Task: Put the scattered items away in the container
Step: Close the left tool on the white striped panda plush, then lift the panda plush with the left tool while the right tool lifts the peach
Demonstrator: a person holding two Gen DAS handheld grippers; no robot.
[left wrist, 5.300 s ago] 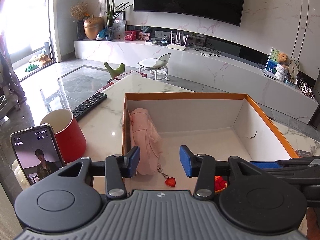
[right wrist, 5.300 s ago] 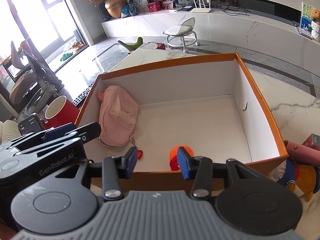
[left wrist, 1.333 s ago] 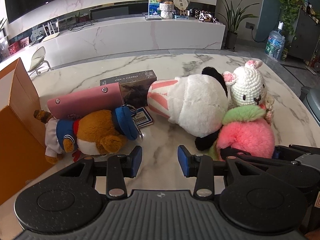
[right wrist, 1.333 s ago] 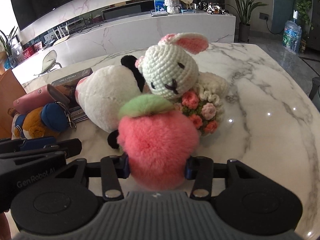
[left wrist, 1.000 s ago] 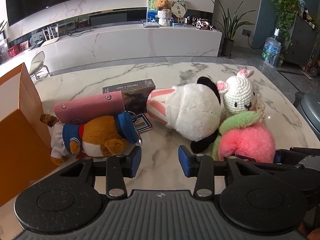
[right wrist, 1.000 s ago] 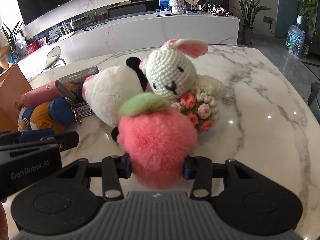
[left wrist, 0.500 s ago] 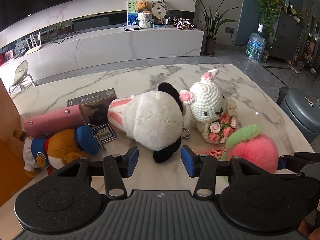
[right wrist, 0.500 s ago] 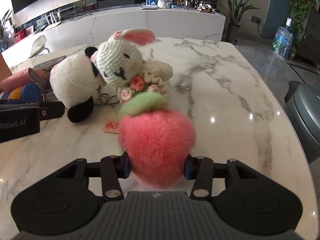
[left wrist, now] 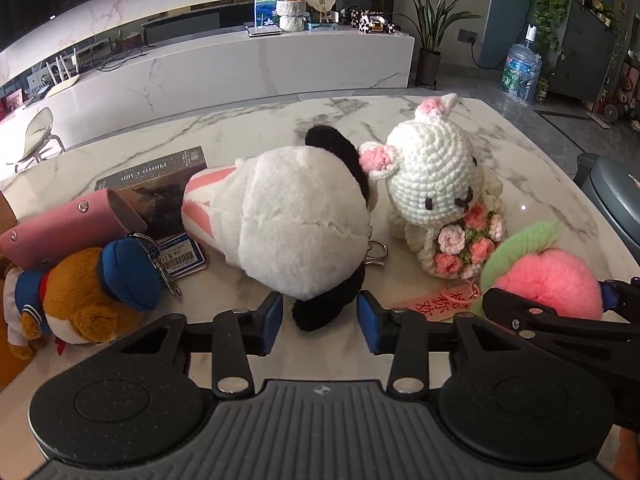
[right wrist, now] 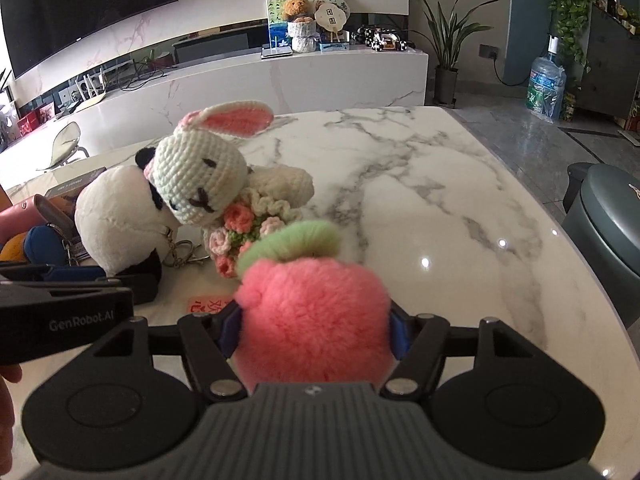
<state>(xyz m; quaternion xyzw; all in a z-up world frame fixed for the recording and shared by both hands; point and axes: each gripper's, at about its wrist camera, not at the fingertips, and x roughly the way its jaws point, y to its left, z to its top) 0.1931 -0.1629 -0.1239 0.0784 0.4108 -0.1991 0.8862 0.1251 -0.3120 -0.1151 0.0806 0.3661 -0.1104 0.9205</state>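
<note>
Gripping the pink peach plush (right wrist: 316,320), the right gripper (right wrist: 314,330) has its jaws closed on it above the marble surface (right wrist: 440,208). The left gripper (left wrist: 320,322) hangs open around the panda plush's (left wrist: 288,220) near black tip, left of the crochet rabbit (left wrist: 432,176).

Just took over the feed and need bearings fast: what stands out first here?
The fluffy pink peach fills the right view, clamped in the right tool just above the marble table. In the left view, the open left tool sits astride the black foot of the white plush. The crochet bunny leans beside it on the right.
</note>
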